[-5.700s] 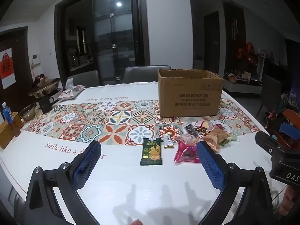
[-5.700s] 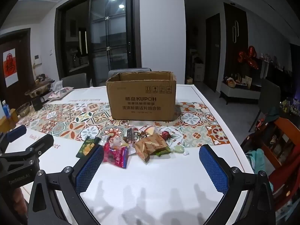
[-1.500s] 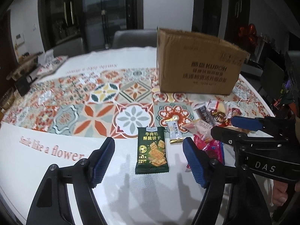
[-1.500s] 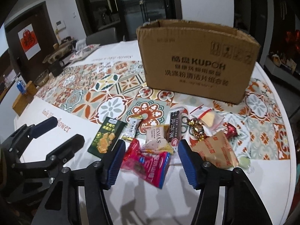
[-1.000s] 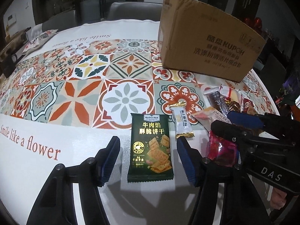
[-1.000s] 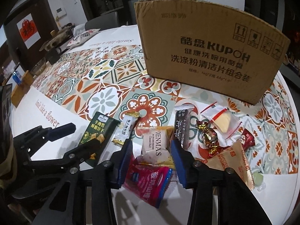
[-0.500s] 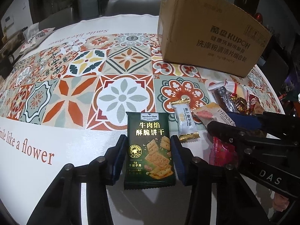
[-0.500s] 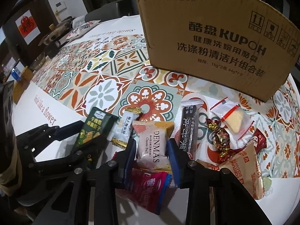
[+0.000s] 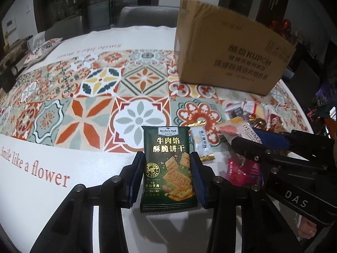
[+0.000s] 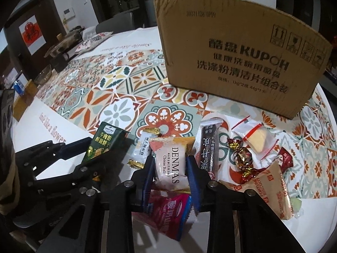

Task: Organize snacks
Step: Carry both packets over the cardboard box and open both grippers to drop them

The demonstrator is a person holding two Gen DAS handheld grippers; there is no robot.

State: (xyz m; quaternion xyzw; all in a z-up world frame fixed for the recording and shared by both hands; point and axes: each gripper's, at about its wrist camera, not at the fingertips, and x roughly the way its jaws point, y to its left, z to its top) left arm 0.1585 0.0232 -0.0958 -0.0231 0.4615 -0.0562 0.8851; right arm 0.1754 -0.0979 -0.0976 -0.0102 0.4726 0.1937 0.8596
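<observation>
My left gripper is shut on a dark green cracker packet, its blue pads against both long sides; the packet lies on the white tablecloth. It also shows in the right wrist view. My right gripper is shut on a pink and white DENMAS cheese ball packet, which rests over a red packet. The brown cardboard box stands behind the snacks; its inside is hidden.
Other snacks lie around: a small white bar with gold ends, a dark long bar, a foil candy, a clear cheese packet, a tan packet. Bowls and a pot stand far left. The table edge is at right.
Both grippers moved down and forward onto the snacks and closed: the left on the green cracker packet, the right on the DENMAS packet.
</observation>
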